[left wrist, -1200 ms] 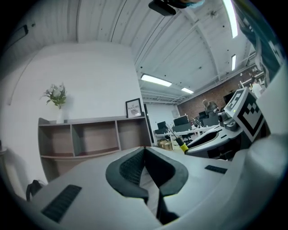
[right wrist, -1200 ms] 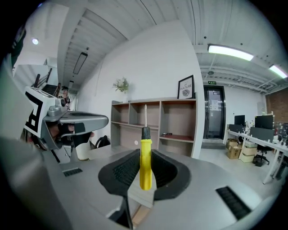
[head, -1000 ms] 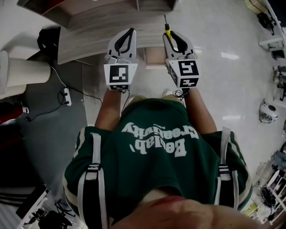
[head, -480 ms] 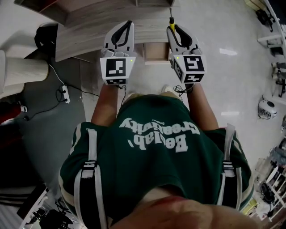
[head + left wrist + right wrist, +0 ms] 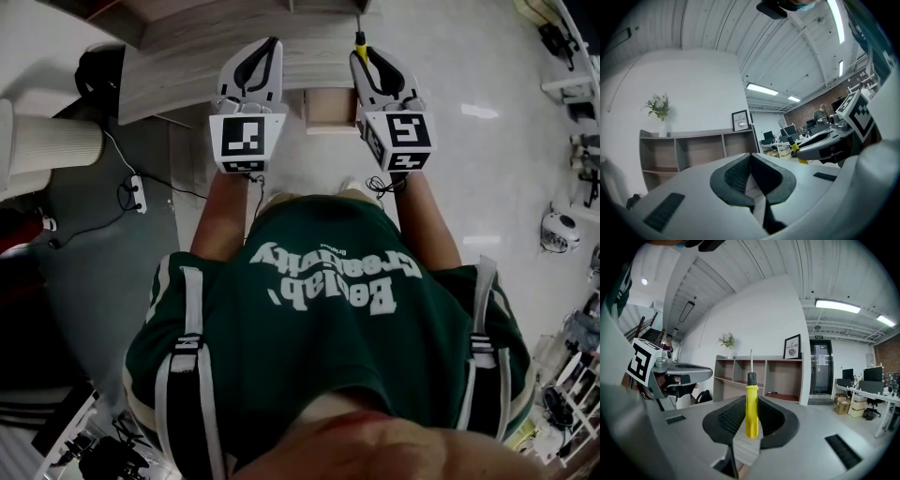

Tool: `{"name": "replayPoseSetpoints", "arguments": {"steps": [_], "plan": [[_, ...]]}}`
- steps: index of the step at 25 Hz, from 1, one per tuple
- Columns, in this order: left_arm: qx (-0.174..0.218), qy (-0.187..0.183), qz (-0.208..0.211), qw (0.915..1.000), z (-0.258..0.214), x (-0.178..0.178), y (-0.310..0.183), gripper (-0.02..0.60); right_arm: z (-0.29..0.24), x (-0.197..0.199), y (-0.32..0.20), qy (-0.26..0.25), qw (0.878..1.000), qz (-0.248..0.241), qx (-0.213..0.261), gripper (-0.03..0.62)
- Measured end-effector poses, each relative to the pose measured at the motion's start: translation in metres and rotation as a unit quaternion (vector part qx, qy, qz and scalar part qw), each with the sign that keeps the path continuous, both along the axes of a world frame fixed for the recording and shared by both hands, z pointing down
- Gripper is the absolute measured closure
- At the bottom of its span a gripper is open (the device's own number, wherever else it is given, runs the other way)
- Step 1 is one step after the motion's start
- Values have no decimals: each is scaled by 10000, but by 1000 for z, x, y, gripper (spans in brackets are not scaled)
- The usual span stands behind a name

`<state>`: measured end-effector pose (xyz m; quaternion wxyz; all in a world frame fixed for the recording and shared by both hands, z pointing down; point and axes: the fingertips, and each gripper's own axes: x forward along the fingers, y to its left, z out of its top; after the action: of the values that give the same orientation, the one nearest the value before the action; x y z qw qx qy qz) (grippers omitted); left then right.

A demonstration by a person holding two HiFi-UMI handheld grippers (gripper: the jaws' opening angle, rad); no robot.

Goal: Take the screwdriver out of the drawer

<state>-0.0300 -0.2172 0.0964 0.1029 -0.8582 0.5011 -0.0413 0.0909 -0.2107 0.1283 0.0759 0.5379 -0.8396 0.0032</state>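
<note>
The screwdriver (image 5: 751, 411) has a yellow handle, a black collar and a thin metal shaft. It stands upright between the pads of my right gripper (image 5: 751, 404), which is shut on the handle. In the head view the screwdriver (image 5: 359, 39) sticks out past my right gripper (image 5: 367, 58) over the wooden table's front edge (image 5: 187, 66). My left gripper (image 5: 262, 52) is held level beside it, and its jaws (image 5: 751, 161) are shut with nothing between them. From the left gripper view, the right gripper (image 5: 825, 147) and the screwdriver (image 5: 795, 149) appear at the right. A light wooden drawer box (image 5: 326, 111) sits under the table between the grippers.
A wooden shelf unit (image 5: 759, 373) stands against the white wall, with a framed picture (image 5: 792, 347) and a vase of flowers (image 5: 726, 341) on top. A white cylinder (image 5: 47, 150) and a power strip with cable (image 5: 141, 202) are on the floor at the left. Office desks (image 5: 862, 401) stand at the right.
Both grippers sit slightly higher in the head view than a second ago. The right one still grips the screwdriver the same way, and the left stays shut.
</note>
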Motion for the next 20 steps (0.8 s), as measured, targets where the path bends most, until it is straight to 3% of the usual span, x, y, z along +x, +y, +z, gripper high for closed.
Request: {"name": "replayPoseSetpoints", "arguments": {"steps": [13, 20], "plan": [[-28, 360, -62, 9993, -4, -13, 5, 563, 8, -11, 6, -24, 10000, 3, -53, 502], [-50, 363, -78, 9993, -2, -16, 10, 563, 3, -13, 12, 114, 9999, 0, 105, 502]]}}
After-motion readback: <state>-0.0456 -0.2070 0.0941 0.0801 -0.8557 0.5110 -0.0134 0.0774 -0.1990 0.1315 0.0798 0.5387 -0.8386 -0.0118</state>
